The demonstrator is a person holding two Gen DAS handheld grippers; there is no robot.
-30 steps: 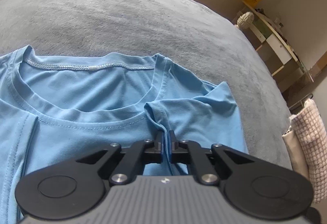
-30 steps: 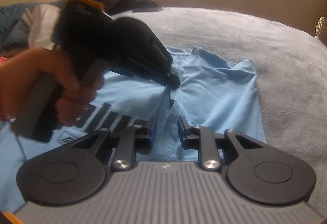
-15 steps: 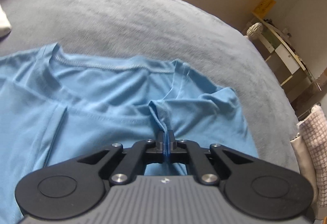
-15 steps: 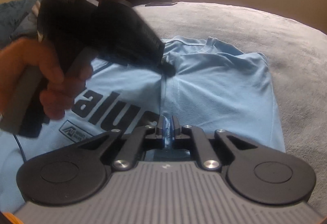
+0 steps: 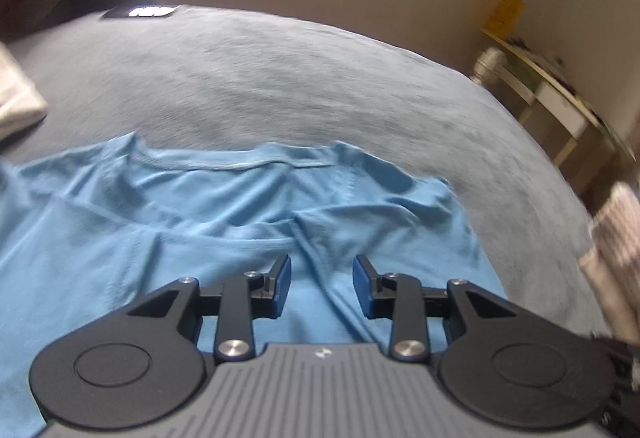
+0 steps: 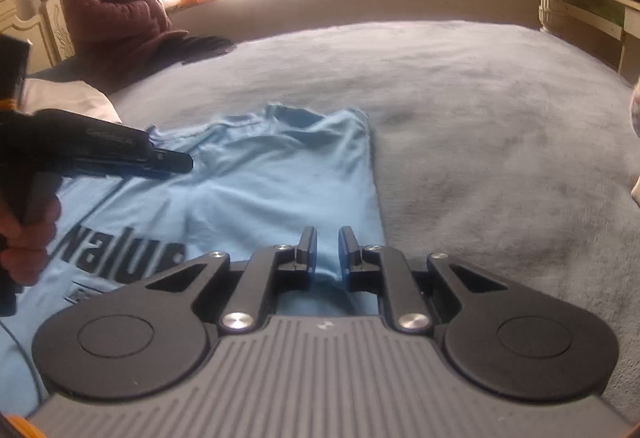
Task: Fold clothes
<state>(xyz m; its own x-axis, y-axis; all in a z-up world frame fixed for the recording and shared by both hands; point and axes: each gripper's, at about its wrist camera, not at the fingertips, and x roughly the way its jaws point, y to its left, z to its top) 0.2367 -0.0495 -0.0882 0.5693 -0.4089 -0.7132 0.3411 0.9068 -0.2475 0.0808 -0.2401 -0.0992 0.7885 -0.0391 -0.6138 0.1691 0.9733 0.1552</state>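
A light blue T-shirt (image 5: 224, 222) with dark lettering lies on the grey bed cover, its right side folded over the body; it also shows in the right wrist view (image 6: 280, 178). My left gripper (image 5: 322, 282) is open above a raised crease near the collar and holds nothing. My right gripper (image 6: 328, 252) is open a little, above the folded edge lower on the shirt, with cloth showing between its fingers but not pinched. The left gripper (image 6: 176, 162) shows in the right wrist view, held by a hand at the left.
The grey bed cover (image 6: 480, 118) spreads to the right and behind the shirt. A person in a maroon jacket (image 6: 116, 10) sits at the far left by the window. A white pillow (image 5: 16, 98) lies left. A shelf (image 5: 552, 94) stands right of the bed.
Both grippers were shut on the shirt's fold half a second ago; both have opened and let it go. The fold now lies flat. Both grippers have pulled back and up.
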